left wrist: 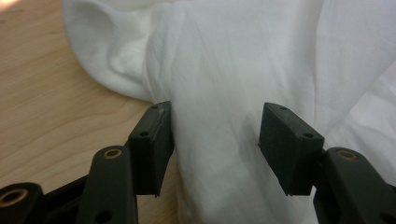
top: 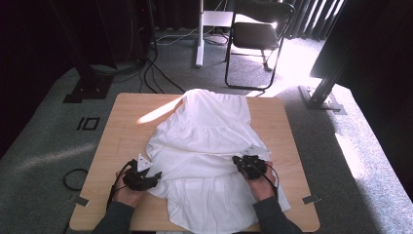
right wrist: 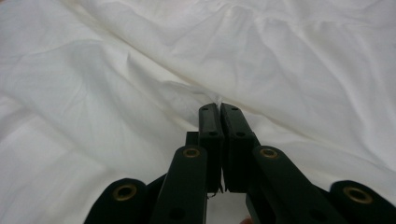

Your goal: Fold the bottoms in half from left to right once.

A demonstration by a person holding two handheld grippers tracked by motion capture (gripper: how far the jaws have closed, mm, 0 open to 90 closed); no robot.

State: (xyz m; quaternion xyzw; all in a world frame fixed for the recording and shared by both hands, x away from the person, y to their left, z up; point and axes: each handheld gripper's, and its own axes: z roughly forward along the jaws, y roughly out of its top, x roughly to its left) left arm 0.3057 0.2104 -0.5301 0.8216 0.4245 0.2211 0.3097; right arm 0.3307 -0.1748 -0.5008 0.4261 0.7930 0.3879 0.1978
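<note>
On the wooden table [top: 122, 126] a white dress [top: 209, 131] lies spread, hem toward the person, covering the middle of the tabletop. Left gripper [top: 157, 176] at the garment's left edge: jaws stand apart, a raised fold of the cloth [left wrist: 215, 116] runs between them, one pad touching fabric, the other clear of it, no clamp. Right gripper [top: 237, 159] on the dress right of centre: jaws pressed together, a small pinch of white fabric [right wrist: 218, 99] at the tips
</note>
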